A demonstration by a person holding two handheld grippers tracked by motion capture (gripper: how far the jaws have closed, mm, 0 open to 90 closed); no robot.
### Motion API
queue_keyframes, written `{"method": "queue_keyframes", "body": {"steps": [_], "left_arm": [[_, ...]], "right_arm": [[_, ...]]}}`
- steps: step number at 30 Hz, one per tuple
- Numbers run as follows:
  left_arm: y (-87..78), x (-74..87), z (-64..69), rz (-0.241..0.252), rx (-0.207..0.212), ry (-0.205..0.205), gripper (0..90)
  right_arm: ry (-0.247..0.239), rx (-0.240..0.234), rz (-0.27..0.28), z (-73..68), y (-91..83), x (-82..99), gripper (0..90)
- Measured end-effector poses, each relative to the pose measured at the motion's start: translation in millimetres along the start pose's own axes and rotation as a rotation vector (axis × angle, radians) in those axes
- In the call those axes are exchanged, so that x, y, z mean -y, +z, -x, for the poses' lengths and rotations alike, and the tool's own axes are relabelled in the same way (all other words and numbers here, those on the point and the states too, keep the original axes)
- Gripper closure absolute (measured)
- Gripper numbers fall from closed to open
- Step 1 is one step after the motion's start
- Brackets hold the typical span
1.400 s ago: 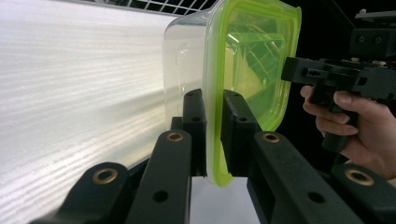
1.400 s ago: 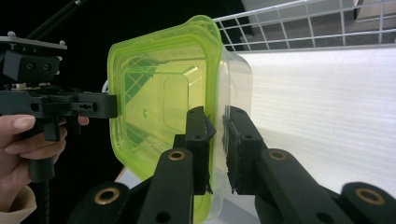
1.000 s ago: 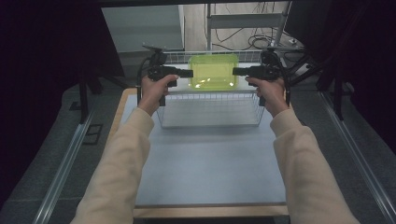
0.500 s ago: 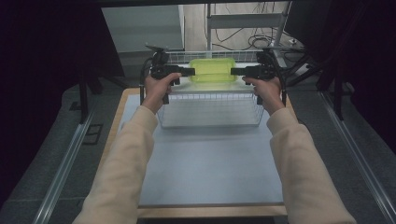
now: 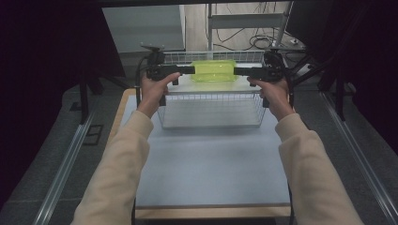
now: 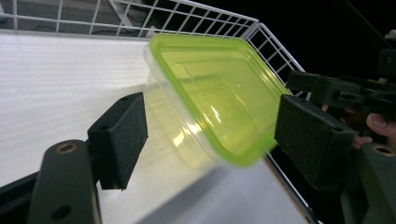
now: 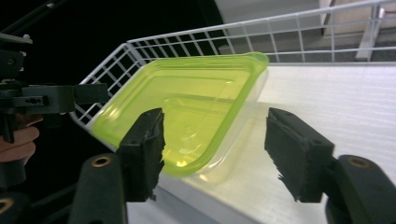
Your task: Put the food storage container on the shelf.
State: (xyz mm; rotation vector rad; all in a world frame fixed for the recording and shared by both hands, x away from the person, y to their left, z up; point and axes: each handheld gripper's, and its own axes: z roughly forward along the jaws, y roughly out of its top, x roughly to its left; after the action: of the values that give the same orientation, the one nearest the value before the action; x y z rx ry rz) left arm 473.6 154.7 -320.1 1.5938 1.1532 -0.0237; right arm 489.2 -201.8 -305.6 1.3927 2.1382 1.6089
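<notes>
Container [image 5: 213,70] sits in the basket [image 5: 211,110] between both tools [image 6: 210,135] [image 7: 215,149], jaws just opened.

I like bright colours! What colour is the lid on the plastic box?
Bright yellow-green lid, see-through; clearest in the left gripper view.

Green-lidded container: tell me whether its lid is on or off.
On. The green lid sits flush over the clear container, its rim wrapping the top edge all round, in both gripper views.
</notes>
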Motion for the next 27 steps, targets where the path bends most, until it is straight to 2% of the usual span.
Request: {"method": "queue_keyframes", "body": {"steps": [1,4,10,12,15,20,23,27], "left_arm": [[-4.1,3.5,2.8,-0.002,0.006,0.014,25.2],[-16.8,15.8,12.2,-0.003,-0.011,0.059,24.2],[-40.7,46.8,30.2,-0.003,0.000,0.114,23.5],[-48.6,60.3,35.7,0.002,-0.002,0.140,23.4],[-59.2,82.7,41.5,0.010,0.019,0.144,23.4],[-72.0,126.6,47.4,0.007,0.056,0.175,23.5],[-75.0,155.9,47.6,-0.007,0.062,0.184,23.3],[-75.0,185.6,44.7,-0.018,0.054,0.193,23.2]], "right_arm": [[-0.009,-0.007,0.005,-1.6,-2.8,1.1,35.9],[-0.055,-0.010,0.013,-8.5,-16.2,6.9,32.7],[-0.134,-0.053,-0.007,-18.3,-38.3,29.0,27.9],[-0.167,-0.061,-0.005,-21.5,-45.1,40.0,27.0],[-0.229,-0.064,-0.003,-28.6,-54.6,60.1,25.4],[-0.310,-0.096,-0.018,-41.4,-67.6,105.0,24.1],[-0.306,-0.131,-0.021,-44.2,-75.7,132.4,23.9],[-0.290,-0.161,-0.042,-42.4,-83.8,167.5,23.9]]}}
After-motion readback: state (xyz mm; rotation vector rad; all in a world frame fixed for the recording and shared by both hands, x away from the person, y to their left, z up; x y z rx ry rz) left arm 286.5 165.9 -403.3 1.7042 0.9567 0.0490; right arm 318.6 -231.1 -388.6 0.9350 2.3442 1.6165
